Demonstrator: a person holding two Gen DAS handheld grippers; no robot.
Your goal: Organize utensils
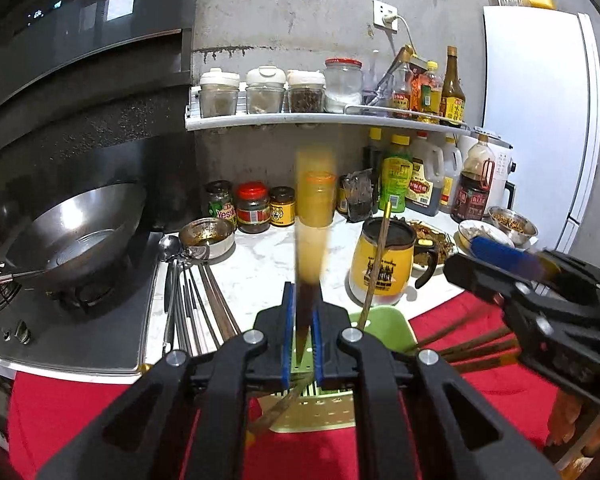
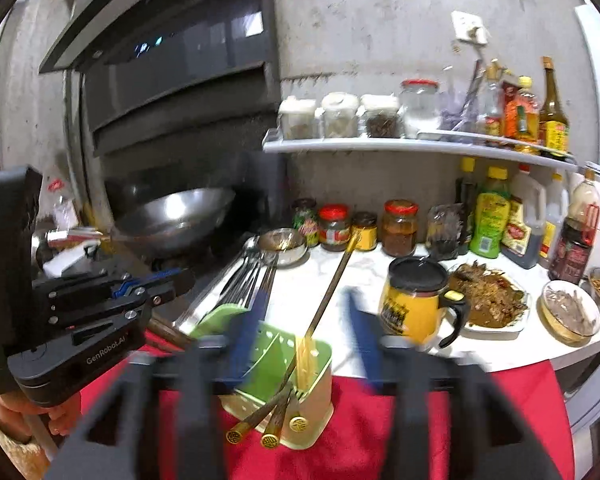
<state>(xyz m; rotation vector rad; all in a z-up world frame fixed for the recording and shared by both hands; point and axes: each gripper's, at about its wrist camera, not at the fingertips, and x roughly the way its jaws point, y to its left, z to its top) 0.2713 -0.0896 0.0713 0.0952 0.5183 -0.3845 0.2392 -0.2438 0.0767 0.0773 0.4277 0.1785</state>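
Observation:
My left gripper [image 1: 302, 330] is shut on a dark brown chopstick [image 1: 307, 240] with a yellow end; it stands blurred between the blue pads. Below it is a green utensil holder [image 1: 384, 320]. In the right wrist view the holder [image 2: 296, 364] holds several gold-capped chopsticks [image 2: 278, 416], and one chopstick [image 2: 332, 284] leans out of it. My right gripper [image 2: 306, 340] is open and empty above the holder. The left gripper also shows at the left [image 2: 172, 280]. Metal spoons and chopsticks [image 1: 192, 300] lie on the counter beside the stove.
A wok [image 1: 76, 232] sits on the stove at left. A yellow mug [image 1: 384, 264], a plate of food [image 2: 488, 296], small bowls [image 1: 206, 236], sauce jars and bottles [image 1: 396, 176] crowd the counter. A shelf [image 1: 324, 120] carries spice jars. A red cloth [image 2: 380, 432] lies in front.

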